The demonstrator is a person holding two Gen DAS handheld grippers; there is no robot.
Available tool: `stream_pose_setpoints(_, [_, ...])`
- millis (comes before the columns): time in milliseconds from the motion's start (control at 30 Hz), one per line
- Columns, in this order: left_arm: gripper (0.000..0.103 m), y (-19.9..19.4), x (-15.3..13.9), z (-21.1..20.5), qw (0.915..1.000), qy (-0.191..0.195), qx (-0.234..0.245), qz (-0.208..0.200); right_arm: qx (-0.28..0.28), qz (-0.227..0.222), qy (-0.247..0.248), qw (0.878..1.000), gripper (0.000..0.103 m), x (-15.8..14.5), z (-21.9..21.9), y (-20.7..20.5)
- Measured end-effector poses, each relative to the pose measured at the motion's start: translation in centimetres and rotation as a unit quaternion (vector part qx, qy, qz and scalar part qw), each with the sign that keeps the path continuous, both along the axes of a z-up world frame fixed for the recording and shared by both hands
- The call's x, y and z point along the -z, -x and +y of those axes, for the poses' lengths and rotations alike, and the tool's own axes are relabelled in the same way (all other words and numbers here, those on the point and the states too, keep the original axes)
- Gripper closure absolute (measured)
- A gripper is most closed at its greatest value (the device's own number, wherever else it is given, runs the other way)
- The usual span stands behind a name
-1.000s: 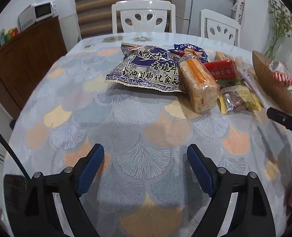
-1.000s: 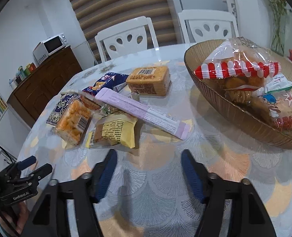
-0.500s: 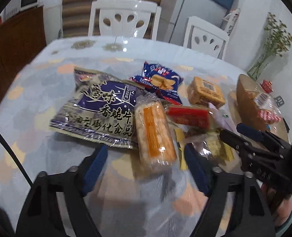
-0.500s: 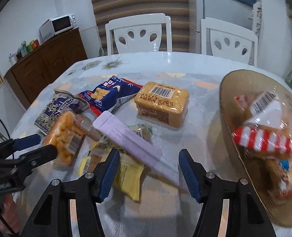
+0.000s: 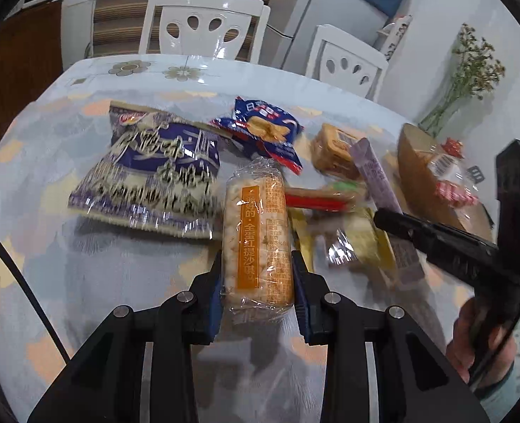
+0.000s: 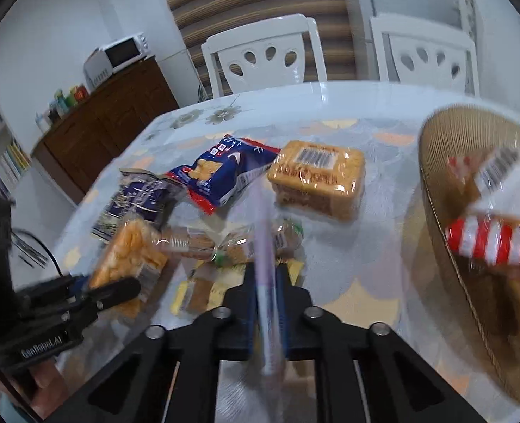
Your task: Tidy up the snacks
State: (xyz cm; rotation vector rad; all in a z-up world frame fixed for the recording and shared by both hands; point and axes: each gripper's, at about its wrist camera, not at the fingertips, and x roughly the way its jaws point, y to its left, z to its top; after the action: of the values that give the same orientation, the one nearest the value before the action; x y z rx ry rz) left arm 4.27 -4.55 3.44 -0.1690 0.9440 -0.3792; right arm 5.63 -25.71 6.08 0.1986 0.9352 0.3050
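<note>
The left gripper (image 5: 257, 275) pinches the near end of the orange-labelled rice cracker pack (image 5: 256, 239) lying on the table (image 5: 119, 282); the right gripper (image 6: 265, 303) clamps the long lilac packet (image 6: 264, 246); beyond lie other snacks; right of them, a woven basket (image 6: 436, 183) holds wrapped snacks.

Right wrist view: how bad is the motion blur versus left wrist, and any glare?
Right wrist: heavy smear on the lilac stick pack between the right gripper's fingers and on the basket; chairs sharper. Left wrist: the orange-labelled cracker pack in the left gripper reads crisp, the purple chip bag ghosts, with foil glare. Fisheye bends both edges.
</note>
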Motion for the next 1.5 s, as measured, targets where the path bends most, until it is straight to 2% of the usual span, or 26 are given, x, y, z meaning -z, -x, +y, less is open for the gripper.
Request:
stream_pose_setpoints(167, [0.073, 3.5, 0.0, 1.5, 0.9992, 0.021, 0.027, 0.019, 0.017, 0.067, -0.086, 0.994, 0.094, 0.7, -1.7, 2.2])
stream_pose_setpoints(300, [0.073, 6.0, 0.6, 2.9, 0.9977, 0.032, 0.043, 0.041, 0.013, 0.094, -0.126, 0.987, 0.094, 1.3, -2.0, 5.5])
stream_pose_setpoints(400, [0.072, 7.0, 1.0, 3.5, 0.998, 0.024, 0.044, 0.039, 0.013, 0.101, -0.143, 0.985, 0.094, 2.0, -2.1, 7.4])
stream_pose_setpoints(500, [0.069, 7.3, 1.0, 4.0, 0.9983, 0.017, 0.04, 0.038, 0.015, 0.102, -0.132, 0.986, 0.094, 2.6, -1.8, 8.4])
stream_pose_setpoints(667, [0.048, 7.5, 0.8, 5.4, 0.9996, -0.008, 0.013, 0.023, 0.022, 0.105, -0.134, 0.985, 0.094, 3.0, -2.3, 8.8])
stream_pose_setpoints(700, [0.039, 7.5, 0.8, 5.9, 0.9997, -0.01, 0.006, 0.021, 0.023, 0.104, -0.13, 0.986, 0.093, 3.0, -2.5, 8.8])
stream_pose_setpoints(767, [0.034, 7.4, 0.8, 6.7, 0.9996, -0.014, -0.016, 0.017, 0.023, 0.099, -0.127, 0.987, 0.087, 2.9, -2.8, 8.9])
stream_pose_setpoints(800, [0.034, 7.2, 0.9, 7.2, 0.9996, -0.009, -0.021, 0.018, 0.023, 0.096, -0.126, 0.987, 0.085, 2.8, -2.9, 8.9])
stream_pose_setpoints(833, [0.034, 7.1, 1.0, 7.5, 0.9995, 0.002, -0.022, 0.024, 0.023, 0.091, -0.125, 0.988, 0.075, 2.7, -3.0, 8.9])
stream_pose_setpoints(867, [0.034, 7.1, 1.1, 7.5, 0.9994, 0.008, -0.021, 0.028, 0.026, 0.084, -0.118, 0.989, 0.061, 2.6, -3.1, 8.9])
stream_pose_setpoints(933, [0.034, 7.0, 1.4, 7.2, 0.9993, 0.014, -0.012, 0.032, 0.031, 0.066, -0.11, 0.991, 0.049, 2.4, -3.5, 9.2])
stream_pose_setpoints(1033, [0.034, 6.9, 1.9, 6.0, 0.9996, 0.001, 0.0, 0.03, 0.02, 0.055, -0.106, 0.993, 0.049, 2.3, -3.5, 9.5])
stream_pose_setpoints(1100, [0.028, 6.9, 1.9, 5.0, 0.9997, -0.015, 0.001, 0.02, 0.017, 0.052, -0.092, 0.994, 0.049, 2.4, -3.1, 9.6])
stream_pose_setpoints(1233, [0.028, 6.8, 2.0, 3.1, 0.9981, -0.062, 0.003, -0.005, 0.006, 0.046, -0.049, 0.998, 0.049, 2.7, -2.0, 9.8])
stream_pose_setpoints(1367, [0.029, 6.9, 2.2, 2.4, 0.9959, -0.088, -0.001, -0.019, -0.002, 0.03, -0.015, 0.999, 0.042, 2.8, -0.9, 10.2])
stream_pose_setpoints(1500, [0.029, 7.3, 2.4, 1.8, 0.9931, -0.114, -0.003, -0.029, -0.004, 0.014, 0.019, 1.0, 0.041, 3.0, 0.0, 10.5])
